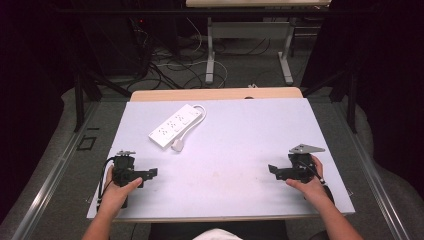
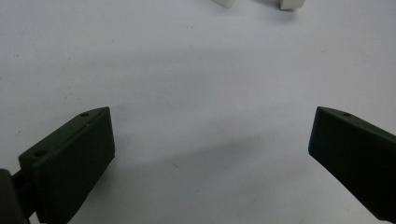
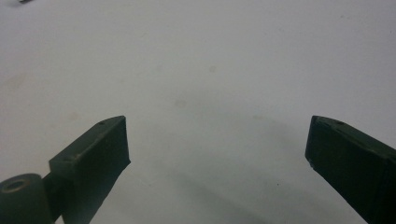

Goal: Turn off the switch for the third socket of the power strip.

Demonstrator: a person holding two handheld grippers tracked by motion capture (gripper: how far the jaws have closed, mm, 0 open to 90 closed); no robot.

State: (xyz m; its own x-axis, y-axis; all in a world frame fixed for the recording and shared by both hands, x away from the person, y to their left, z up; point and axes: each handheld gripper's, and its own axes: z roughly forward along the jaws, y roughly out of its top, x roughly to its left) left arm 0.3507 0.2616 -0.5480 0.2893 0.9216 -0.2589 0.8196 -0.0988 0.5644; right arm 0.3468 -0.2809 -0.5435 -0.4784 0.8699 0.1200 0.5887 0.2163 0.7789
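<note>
That power strip (image 1: 175,126) near the worktop's (image 1: 250,130) far-left corner looks rigid, light, slick plastic; grab across its narrow sides. Left gripper (image 1: 150,173) and right gripper (image 1: 272,169) gape empty.

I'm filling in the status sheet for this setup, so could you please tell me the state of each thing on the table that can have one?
Power strip: lying flat on the white tabletop, sockets empty, touched by neither claw.
Plug: loose on the table beside the strip, not plugged in.
Left claw: open, nothing between its jaws.
Right claw: open, nothing between its jaws.
</note>
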